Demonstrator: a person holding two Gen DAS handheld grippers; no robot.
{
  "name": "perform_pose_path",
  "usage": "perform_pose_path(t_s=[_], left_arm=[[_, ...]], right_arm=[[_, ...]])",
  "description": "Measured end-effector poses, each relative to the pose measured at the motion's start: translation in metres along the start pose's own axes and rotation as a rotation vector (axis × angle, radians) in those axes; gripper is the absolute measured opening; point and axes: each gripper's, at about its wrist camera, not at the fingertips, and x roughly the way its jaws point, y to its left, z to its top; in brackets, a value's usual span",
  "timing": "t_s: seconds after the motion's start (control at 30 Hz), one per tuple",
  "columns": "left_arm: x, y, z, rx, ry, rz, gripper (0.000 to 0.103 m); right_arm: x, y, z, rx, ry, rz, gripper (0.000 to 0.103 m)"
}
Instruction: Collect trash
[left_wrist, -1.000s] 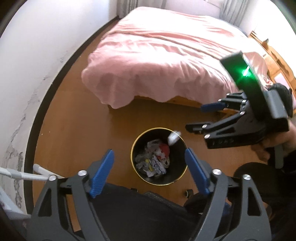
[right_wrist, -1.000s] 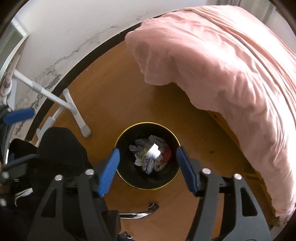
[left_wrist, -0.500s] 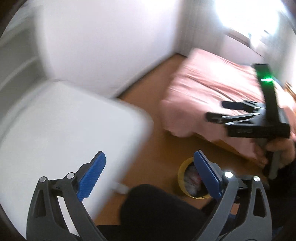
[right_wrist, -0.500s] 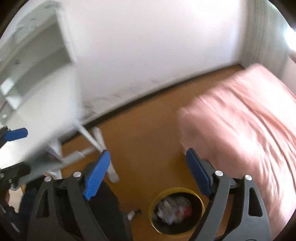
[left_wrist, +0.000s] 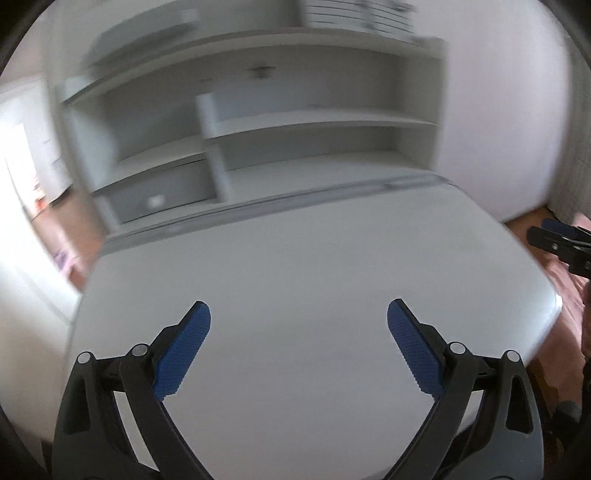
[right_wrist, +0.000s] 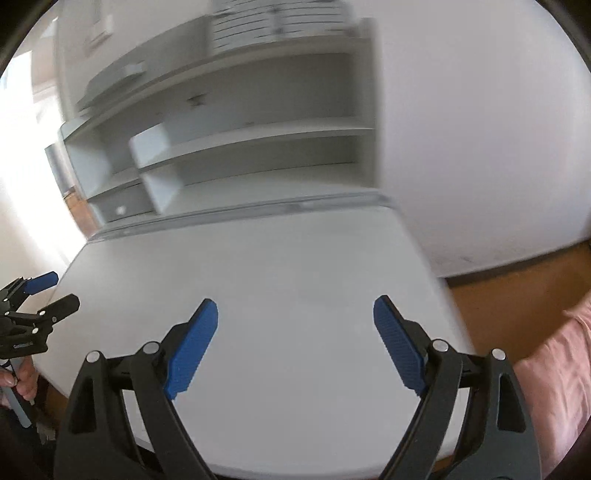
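- Two grippers hang over a white table (left_wrist: 295, 266), and neither has anything between its blue pads.
- Left gripper (left_wrist: 299, 347): jaws spread wide with only bare tabletop showing in the gap. They have just been opening, though the last bit of widening is slight.
- Right gripper (right_wrist: 295, 345): jaws likewise stand wide apart and empty over the same table, having also just been opening.
- From the left wrist view the right gripper's black fingers poke in at the right edge, off the table's corner; from the right wrist view the left gripper sits at the left edge, with a hand (right_wrist: 22, 380) wrapped on its grip.
- Behind the table stands a white shelf unit (left_wrist: 258, 140) with several open compartments, blurred by motion; what lies on its top shelf is too smeared to tell.
- Wooden floor (right_wrist: 517, 295) shows to the right of the table, and a pink bedcover (right_wrist: 554, 369) comes in at the lower right.
- No trash and no bin appear in either view, so where the trash lies cannot be told.
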Motion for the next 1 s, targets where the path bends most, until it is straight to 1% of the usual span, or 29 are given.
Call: perform_pose_path(t_s=[0.07,0.13,0.3,0.4,0.63,0.83,1.0], left_arm=[[-0.003,0.023,-0.005,-0.050,0.017,0.042,0.094],[-0.010,0.037,-0.008,-0.082,0.009,0.057,0.094],[-0.015,0.053,-0.013,-0.132,-0.006,0.095,0.094],[-0.015,0.056,-0.021,-0.125,-0.002,0.106,0.094],[-0.013,0.062,-0.025,-0.130,-0.005,0.113,0.094],[-0.012,0.066,-0.025,-0.146,-0.007,0.109,0.094],[-0.010,0.064,-0.025,-0.140,-0.005,0.112,0.094]], right_arm=[[0.004,0.018,0.003,-0.020,0.002,0.020,0.083],[0.006,0.034,0.003,-0.036,0.007,0.038,0.083],[0.012,0.048,-0.003,-0.085,0.012,0.028,0.083],[0.021,0.052,-0.003,-0.087,0.021,0.026,0.083],[0.018,0.056,-0.010,-0.107,0.022,0.014,0.083],[0.016,0.058,-0.010,-0.118,0.014,0.000,0.083],[0.015,0.058,-0.009,-0.126,0.008,-0.012,0.083]])
